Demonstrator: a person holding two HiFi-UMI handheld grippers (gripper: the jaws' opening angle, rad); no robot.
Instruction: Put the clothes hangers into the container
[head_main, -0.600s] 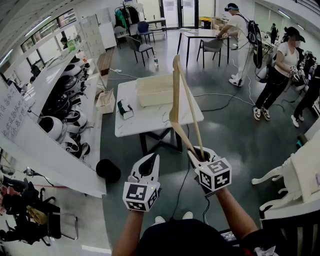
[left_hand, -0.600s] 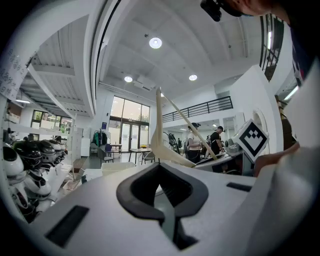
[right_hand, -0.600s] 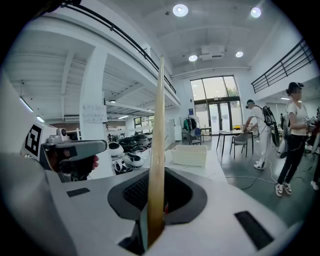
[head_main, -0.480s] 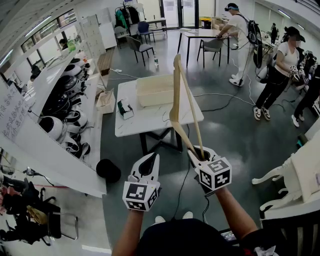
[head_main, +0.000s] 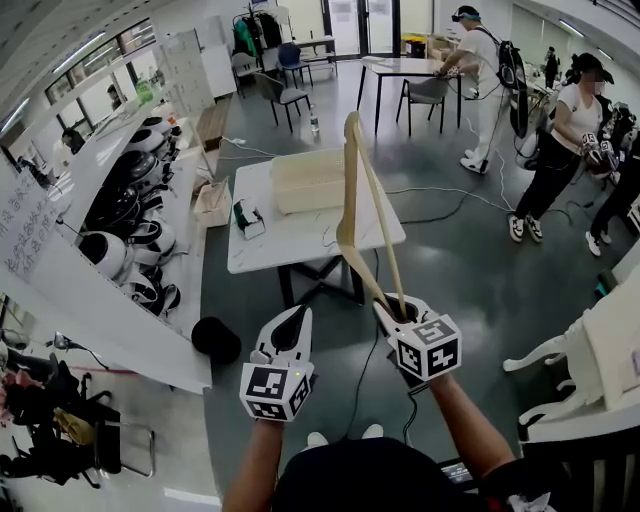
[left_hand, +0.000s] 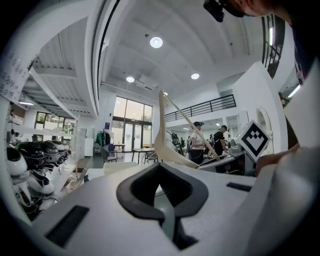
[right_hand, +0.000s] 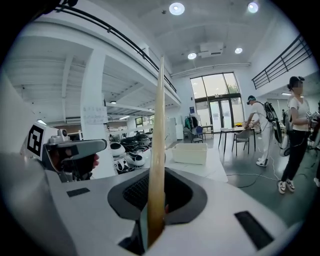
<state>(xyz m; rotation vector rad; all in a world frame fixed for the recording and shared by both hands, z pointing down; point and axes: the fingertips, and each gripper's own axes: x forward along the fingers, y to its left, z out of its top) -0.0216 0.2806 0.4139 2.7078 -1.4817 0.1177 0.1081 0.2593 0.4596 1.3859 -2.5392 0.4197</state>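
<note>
Right gripper (head_main: 398, 308), lower centre-right of head view: jaws clamped on lower end of wooden hanger (head_main: 351, 205). Hanger near upright, rising to upper centre of frame. Left gripper (head_main: 292, 322), just left of right one: jaws together, nothing between them. Both held in air over dark floor. Mid-frame beyond them: white table (head_main: 300, 245), beige container (head_main: 308, 180) on its far part, well apart from grippers. Helmets (head_main: 120, 215) along counter at left. People (head_main: 560, 140) at upper right.

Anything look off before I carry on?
Nothing is spilled or broken. One oddity: the right gripper clamps the hanger by one end, so it stands upright, well short of the container.
</note>
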